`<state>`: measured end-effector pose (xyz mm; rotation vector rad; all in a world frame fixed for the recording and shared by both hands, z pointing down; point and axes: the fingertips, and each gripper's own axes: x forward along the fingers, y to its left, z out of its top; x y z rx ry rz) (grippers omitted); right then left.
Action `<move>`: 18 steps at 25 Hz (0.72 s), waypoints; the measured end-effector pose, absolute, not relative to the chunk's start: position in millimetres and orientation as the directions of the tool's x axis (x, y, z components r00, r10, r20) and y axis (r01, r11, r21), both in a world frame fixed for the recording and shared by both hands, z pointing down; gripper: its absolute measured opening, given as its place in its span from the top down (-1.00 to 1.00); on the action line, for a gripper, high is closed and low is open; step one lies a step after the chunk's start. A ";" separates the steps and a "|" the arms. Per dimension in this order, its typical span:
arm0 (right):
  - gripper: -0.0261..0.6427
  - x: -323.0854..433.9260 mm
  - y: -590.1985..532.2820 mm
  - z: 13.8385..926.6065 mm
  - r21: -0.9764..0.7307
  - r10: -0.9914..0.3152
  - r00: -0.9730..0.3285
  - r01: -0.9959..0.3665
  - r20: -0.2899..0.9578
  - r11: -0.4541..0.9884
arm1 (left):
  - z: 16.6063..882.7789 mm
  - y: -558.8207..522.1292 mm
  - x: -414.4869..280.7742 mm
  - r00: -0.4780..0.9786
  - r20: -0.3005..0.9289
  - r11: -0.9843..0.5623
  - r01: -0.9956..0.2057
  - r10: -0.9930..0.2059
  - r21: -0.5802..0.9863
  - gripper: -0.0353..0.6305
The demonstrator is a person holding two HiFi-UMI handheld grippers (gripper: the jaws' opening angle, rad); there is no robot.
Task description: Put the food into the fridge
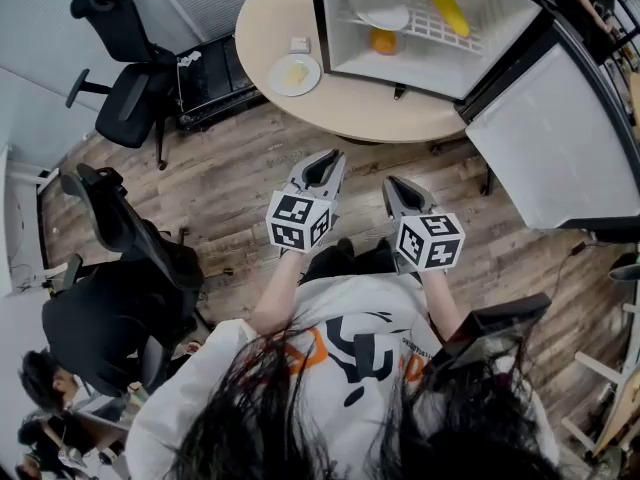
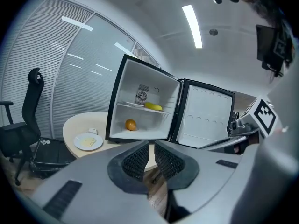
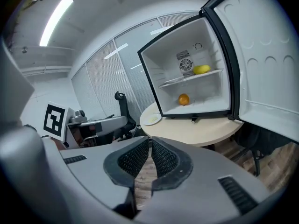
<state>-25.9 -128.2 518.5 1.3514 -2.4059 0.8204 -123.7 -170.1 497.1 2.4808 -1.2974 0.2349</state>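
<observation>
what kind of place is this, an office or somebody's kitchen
Most likely an office or lab room, not a home kitchen: black swivel office chairs stand around, the wall behind is a slatted partition, and the mini fridge sits on a round meeting table.

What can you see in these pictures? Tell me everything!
small black-and-white fridge: one, door open, standing on the table
yellow banana: one, on the fridge's wire shelf
round orange fruit: one, on the fridge floor, under the shelf
empty white plate: one, on the wire shelf
white plate with pale yellow food: one, on the table, left of the fridge
round beige table: one, ahead of the person
black office chairs: two, left of the table
wooden plank floor: brown, all around
seated person in black: one, lower left
left gripper: grey, jaws together, empty
right gripper: grey, jaws together, empty
</observation>
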 end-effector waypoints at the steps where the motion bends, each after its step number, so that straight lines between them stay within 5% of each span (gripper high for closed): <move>1: 0.83 -23.3 -126.8 518.7 -0.345 -0.697 -0.531 -0.846 0.482 0.406 | 496.0 -168.1 -121.9 0.572 0.291 -0.530 -0.820 -0.767 0.214 0.75; 18: 0.83 32.9 -60.3 511.1 -0.361 -0.673 -0.578 -0.816 0.462 0.452 | 488.2 -86.5 -69.9 0.517 0.307 -0.482 -0.856 -0.799 0.188 0.86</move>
